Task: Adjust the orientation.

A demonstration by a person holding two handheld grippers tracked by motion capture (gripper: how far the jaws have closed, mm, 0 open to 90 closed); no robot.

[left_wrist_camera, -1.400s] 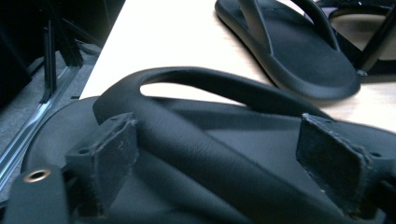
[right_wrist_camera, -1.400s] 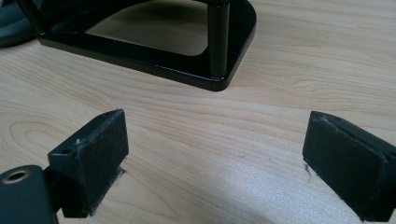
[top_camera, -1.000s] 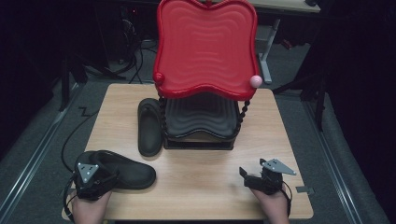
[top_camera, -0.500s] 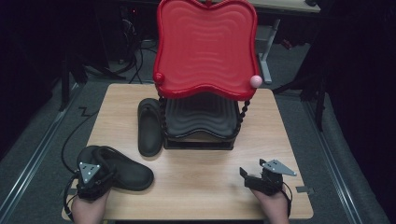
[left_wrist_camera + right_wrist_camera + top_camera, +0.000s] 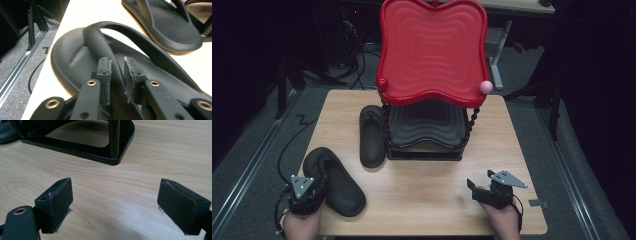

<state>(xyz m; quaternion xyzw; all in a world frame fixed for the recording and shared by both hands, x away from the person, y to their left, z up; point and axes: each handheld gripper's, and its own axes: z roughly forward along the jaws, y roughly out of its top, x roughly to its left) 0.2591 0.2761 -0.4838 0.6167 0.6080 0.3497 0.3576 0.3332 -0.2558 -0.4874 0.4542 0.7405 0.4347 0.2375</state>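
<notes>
Gripping the strap of the near black rubber flip-flop sandal (image 5: 82, 60) at the front-left corner of the light wooden table (image 5: 422, 195), the left gripper (image 5: 117, 75) is clamped narrow. The right gripper (image 5: 115, 205) rests wide apart. Farther back, a second black sandal (image 5: 372, 135) lies beside the red-topped two-tier black rack (image 5: 432, 55).

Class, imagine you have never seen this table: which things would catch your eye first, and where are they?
The big red wavy tray stands out, topping a black tiered rack at the table's far middle. Next, two black sandals: one lies left of the rack, the other sits at the near left, its strap pinched by the left gripper.
</notes>
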